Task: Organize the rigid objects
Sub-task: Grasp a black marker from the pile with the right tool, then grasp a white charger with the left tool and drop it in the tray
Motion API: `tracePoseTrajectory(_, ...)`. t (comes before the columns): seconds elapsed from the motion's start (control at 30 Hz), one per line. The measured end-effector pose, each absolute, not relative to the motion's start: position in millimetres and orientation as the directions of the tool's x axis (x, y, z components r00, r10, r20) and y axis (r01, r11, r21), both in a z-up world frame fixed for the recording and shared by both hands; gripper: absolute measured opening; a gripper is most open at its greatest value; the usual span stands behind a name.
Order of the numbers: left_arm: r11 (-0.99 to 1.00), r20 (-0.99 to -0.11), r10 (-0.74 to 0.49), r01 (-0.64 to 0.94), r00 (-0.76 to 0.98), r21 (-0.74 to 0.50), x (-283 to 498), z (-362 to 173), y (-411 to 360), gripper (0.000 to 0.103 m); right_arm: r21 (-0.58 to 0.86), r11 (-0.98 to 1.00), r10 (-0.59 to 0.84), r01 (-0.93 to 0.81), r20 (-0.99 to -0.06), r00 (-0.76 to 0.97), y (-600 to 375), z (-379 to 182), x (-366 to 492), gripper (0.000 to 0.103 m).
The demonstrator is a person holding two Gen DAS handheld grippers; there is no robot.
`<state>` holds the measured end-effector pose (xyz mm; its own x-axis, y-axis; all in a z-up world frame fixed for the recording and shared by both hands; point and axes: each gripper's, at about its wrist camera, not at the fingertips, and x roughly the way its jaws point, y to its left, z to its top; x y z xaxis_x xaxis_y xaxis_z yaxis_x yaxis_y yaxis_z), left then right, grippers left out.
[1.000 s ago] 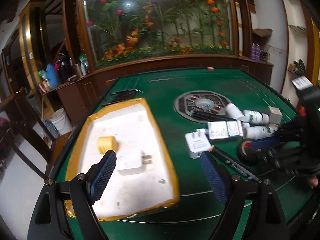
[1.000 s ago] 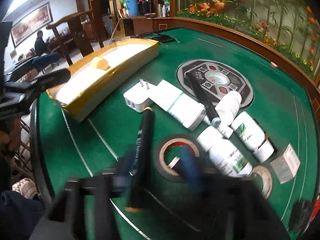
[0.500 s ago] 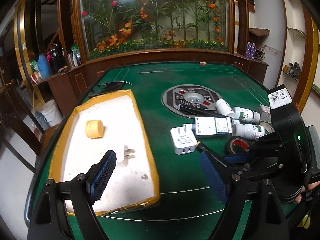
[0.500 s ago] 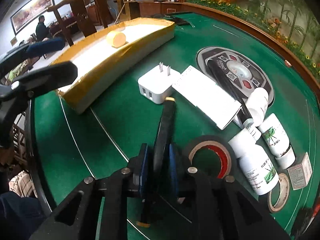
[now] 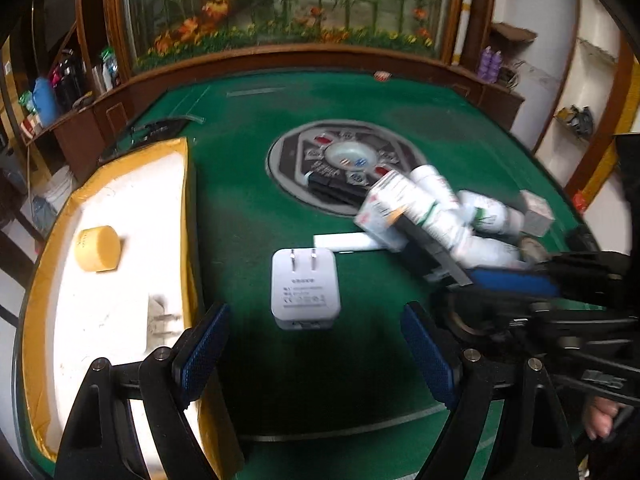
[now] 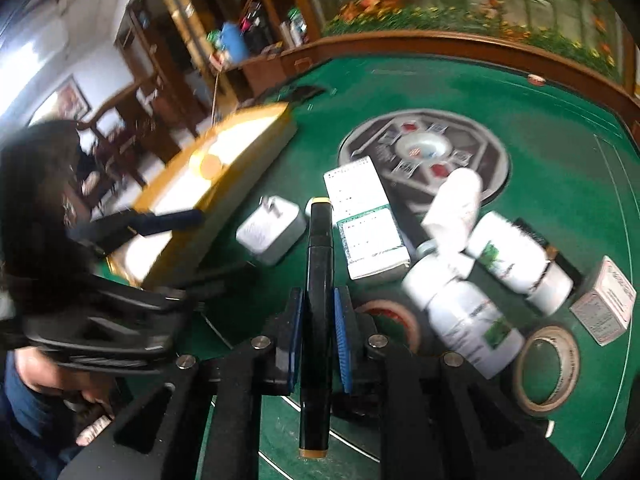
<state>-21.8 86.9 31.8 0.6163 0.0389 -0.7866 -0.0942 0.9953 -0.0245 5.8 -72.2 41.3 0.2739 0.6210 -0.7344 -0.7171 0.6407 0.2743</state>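
Within 1 second the right claw [image 6: 318,332] had clamped on the black marker [image 6: 318,280] and raised it off the green surface [image 5: 248,208]. The left claw [image 5: 316,344], pads apart, had moved over the white charger [image 5: 305,288], the tray [image 5: 120,280] at its 9 o'clock, likely the marker's destination.

No legible text in either view.
- White charger [image 5: 305,283]: grey print lines plus small marks on upper face; characters too small to read.
- White box [image 6: 366,222]: rows of fine print, green band; blurred.
- White bottles [image 6: 516,258]: green leaf graphic and print on labels; unreadable.
- Small carton [image 6: 603,304], 3 o'clock of bottles: red-grey print; blurred.
- Surface centre disc [image 5: 346,164]: red and blue markings; no characters resolved.
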Motion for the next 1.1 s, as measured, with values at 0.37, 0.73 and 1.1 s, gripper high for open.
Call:
tracePoseTrajectory(0.37,0.991,-0.809,0.134,-0.088,0.572,0.102,8,11,79,0.056,0.298,0.645,0.644,-0.704,-0.708,0.29,-77,46,10,0.014)
tracePoseTrajectory(0.73,0.998,-0.83,0.058,-0.041,0.555,0.042,3,8,66,0.06,0.309,0.641,0.65,-0.702,-0.705,0.283,-79,46,9,0.014)
tracePoseTrajectory(1.1,0.998,-0.786,0.036,-0.055,0.617,0.002,-25,27,70,0.047,0.314,0.644,0.66,-0.698,-0.689,0.3,-83,49,9,0.014)
